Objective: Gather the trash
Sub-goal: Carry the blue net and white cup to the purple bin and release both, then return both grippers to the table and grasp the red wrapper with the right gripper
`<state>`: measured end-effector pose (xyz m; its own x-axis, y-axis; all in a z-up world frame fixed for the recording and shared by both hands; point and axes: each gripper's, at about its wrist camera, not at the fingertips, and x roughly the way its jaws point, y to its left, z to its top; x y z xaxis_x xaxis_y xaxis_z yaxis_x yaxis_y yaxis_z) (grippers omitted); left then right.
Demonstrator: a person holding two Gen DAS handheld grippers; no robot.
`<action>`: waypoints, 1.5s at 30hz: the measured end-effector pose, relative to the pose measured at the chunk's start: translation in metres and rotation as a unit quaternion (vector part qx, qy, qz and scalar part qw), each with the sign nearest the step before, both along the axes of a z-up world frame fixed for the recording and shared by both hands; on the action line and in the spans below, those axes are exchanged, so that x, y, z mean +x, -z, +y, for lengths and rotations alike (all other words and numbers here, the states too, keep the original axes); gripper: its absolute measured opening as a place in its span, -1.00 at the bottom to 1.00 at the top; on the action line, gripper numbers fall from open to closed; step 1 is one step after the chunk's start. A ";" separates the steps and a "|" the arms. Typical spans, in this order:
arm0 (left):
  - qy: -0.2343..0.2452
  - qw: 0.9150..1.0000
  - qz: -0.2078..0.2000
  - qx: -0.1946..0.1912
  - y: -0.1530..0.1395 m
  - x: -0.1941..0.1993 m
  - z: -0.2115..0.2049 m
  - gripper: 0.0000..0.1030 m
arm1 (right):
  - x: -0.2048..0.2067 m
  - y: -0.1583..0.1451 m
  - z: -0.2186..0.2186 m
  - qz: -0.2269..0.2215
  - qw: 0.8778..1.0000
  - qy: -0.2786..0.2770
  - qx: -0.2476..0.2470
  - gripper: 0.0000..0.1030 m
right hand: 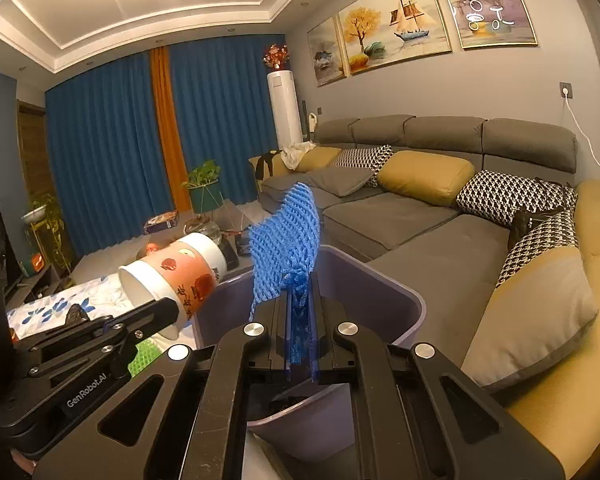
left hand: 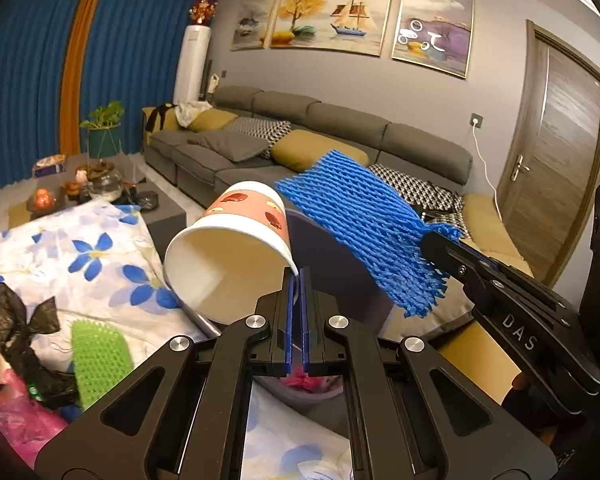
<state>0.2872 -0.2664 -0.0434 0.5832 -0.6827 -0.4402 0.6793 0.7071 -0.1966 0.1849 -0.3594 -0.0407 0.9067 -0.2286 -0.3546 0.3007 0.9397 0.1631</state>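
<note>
My left gripper (left hand: 298, 276) is shut on the rim of a paper cup (left hand: 230, 248) with a pink printed band, held on its side above the purple bin (left hand: 332, 248). My right gripper (right hand: 301, 280) is shut on a blue foam fruit net (right hand: 286, 240), held over the same bin (right hand: 380, 292). The right gripper with the net (left hand: 364, 216) shows at the right of the left wrist view. The cup (right hand: 172, 276) and left gripper (right hand: 168, 308) show at the left of the right wrist view.
A floral-clothed table (left hand: 80, 256) carries a green foam net (left hand: 98, 356), a black bag (left hand: 24, 320) and a pink bag (left hand: 16, 420). A grey sofa (right hand: 420, 220) with cushions stands to the right. A coffee table (left hand: 100, 196) with clutter stands beyond.
</note>
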 end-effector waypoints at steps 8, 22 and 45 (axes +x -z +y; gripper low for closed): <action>0.014 1.000 0.019 -0.005 0.014 0.013 -0.006 -0.96 | 0.008 0.004 -0.003 0.002 1.000 -0.007 0.010 -0.85; 0.036 0.998 0.054 -0.006 0.034 0.029 -0.010 -0.75 | 0.023 0.012 -0.015 0.010 0.999 -0.018 0.030 -0.64; -0.215 0.976 -0.012 0.002 -0.008 -0.060 0.145 0.84 | -0.067 -0.016 0.055 -0.057 0.998 -0.030 -0.018 0.75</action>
<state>0.2267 -0.1211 -0.0356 0.8256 -0.3702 -0.4259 0.3231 0.9289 -0.1811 0.1177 -0.3045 -0.0247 0.9531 -0.1837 -0.2404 0.2254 0.9612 0.1591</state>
